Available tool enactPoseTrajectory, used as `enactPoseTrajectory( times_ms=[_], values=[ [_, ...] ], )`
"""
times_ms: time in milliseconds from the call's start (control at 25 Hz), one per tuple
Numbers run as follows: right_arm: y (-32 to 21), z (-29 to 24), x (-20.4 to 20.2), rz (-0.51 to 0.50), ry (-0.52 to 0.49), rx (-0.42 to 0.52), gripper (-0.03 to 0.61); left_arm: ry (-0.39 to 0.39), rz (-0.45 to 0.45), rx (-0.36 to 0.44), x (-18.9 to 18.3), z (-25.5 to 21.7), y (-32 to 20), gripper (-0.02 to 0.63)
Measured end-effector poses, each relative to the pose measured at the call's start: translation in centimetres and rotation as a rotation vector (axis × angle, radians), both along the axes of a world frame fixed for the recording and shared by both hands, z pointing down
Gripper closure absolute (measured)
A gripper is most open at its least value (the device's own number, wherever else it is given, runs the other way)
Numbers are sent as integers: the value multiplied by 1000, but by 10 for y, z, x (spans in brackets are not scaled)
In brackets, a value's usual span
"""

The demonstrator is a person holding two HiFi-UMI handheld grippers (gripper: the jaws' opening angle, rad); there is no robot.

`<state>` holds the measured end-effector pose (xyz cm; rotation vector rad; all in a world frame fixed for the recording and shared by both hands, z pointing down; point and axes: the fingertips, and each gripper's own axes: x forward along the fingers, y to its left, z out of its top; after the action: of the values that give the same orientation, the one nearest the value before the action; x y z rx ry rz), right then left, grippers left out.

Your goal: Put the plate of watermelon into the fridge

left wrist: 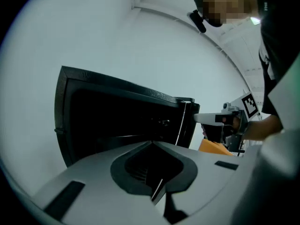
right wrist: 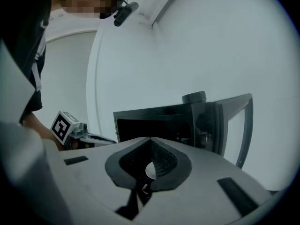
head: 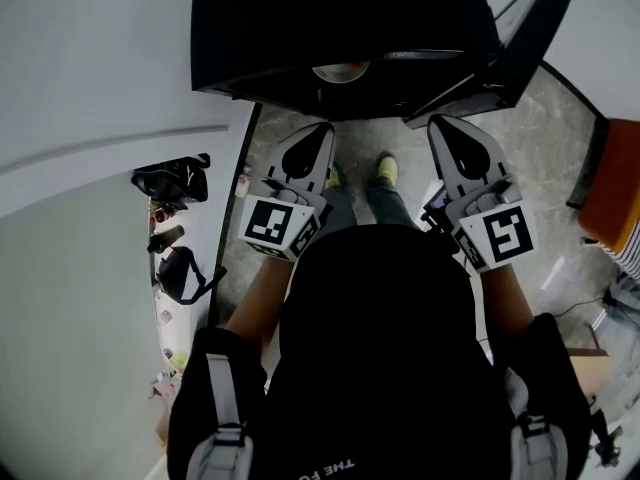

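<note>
Plate of watermelon (head: 340,71): it sits just inside the fridge's mouth, near the front edge. Only a pale rim with some red on it shows in the head view. Neither gripper view picks it out in the fridge's dark interior.

Fridge (head: 300,18): a small black box straight ahead of you, and its front is open.

Fridge door (head: 520,38): it is swung wide at the fridge's right side. In the right gripper view it shows as a glazed frame (right wrist: 234,125) standing clear of the opening.

Left tongs (head: 322,133): they are pressed together with nothing between them. You hold them in front of the fridge's opening and apart from it.

Right tongs (head: 445,123): these too are pressed together and carry nothing. They are in front of the fridge, towards its door side, and touch neither the door nor the plate.

Step in hand: the plate looks placed and let go, so I judge the loading itself done. The door has not yet been closed.

Next move: you need to bring the right tongs round to the outer face of the fridge door and push it towards the fridge until it seats. Pressed-together tongs will do for pushing.

Watch for: the plate sits close to the fridge's front edge, so check that the door can pass it. If not, nudge the plate deeper into the fridge first.
</note>
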<state>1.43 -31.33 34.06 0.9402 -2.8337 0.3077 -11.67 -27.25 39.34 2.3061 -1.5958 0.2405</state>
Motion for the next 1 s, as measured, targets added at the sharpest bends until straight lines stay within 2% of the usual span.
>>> enactPoseTrajectory(
  times_ms=[200,560,760,1000],
  values=[
    [-8,0,6,29,36,0,572,-12,4,-36,-1,4,0,607],
    [4,7,16,92,52,-47,572,33,39,-14,-10,-1,16,607],
    [36,-3,15,131,87,-15,572,38,72,-1,-15,-12,47,607],
    [91,-1,12,164,162,-30,572,61,82,47,-24,-28,92,607]
  ],
)
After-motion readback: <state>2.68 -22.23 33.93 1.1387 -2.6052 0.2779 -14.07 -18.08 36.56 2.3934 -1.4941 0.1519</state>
